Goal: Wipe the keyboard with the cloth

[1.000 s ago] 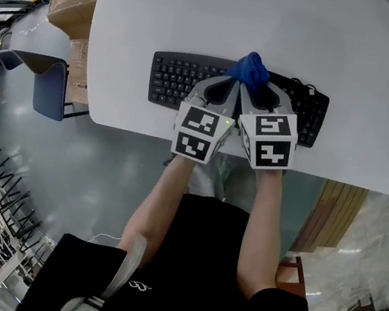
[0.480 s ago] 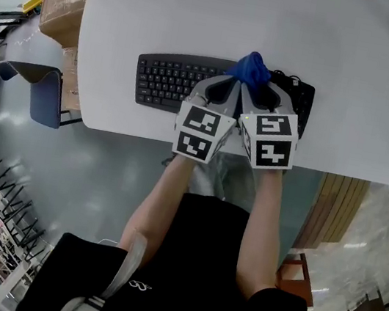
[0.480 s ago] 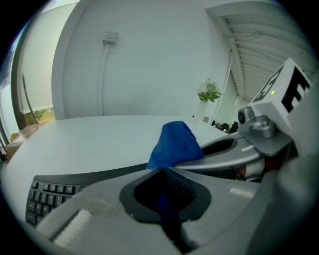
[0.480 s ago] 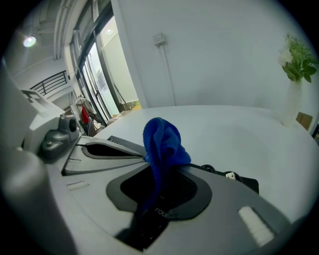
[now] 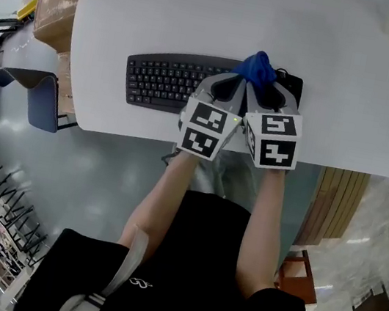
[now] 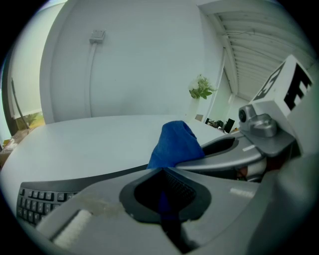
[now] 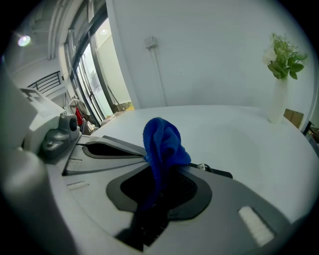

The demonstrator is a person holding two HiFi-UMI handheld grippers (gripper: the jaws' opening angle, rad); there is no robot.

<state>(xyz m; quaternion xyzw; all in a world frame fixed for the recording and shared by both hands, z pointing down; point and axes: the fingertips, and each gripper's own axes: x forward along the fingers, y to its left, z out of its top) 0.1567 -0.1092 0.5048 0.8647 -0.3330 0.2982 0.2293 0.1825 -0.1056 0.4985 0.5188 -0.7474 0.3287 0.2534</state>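
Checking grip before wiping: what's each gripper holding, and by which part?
Left gripper and right gripper are both shut on the blue cloth, pinching its lower part side by side; its bunched top sticks up past them.

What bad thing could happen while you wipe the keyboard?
1. Both the left tongs and right tongs pinch one bunched cloth; pulling them apart might yank it free from one.
2. The cloth sticks up in a lump, so it may barely touch the keys.
3. Pushing hard could slide the keyboard on the smooth table.
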